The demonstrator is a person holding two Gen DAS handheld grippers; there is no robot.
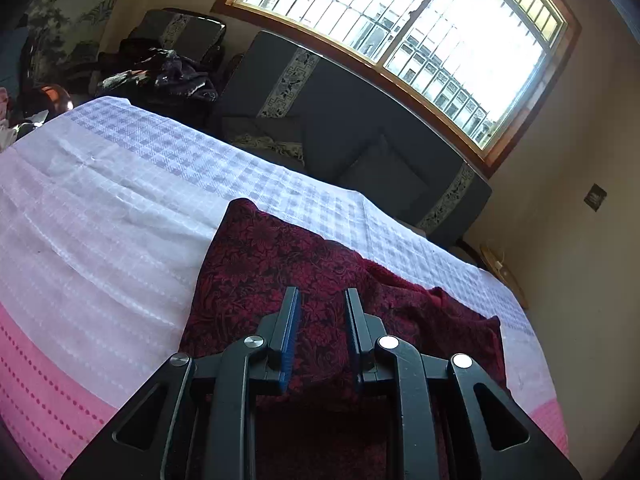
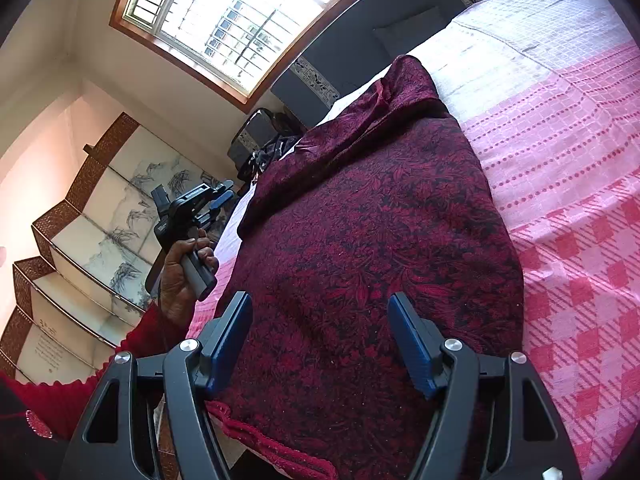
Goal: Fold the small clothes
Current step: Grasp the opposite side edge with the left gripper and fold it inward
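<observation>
A dark red garment with a floral pattern lies partly folded on the pink and white checked cover. My left gripper hovers above its near part. The blue pads stand a narrow gap apart with nothing between them. In the right wrist view the same garment stretches away from me, with a bunched fold at its far end. My right gripper stands wide open just over its near end, pads clear of the cloth. A person's hand holds the left gripper lifted beside the garment's left edge.
Dark sofa cushions line the far side under a barred window. A heap of dark clothes sits at the back left. A painted folding screen stands behind the hand. The cover spreads wide to the right of the garment.
</observation>
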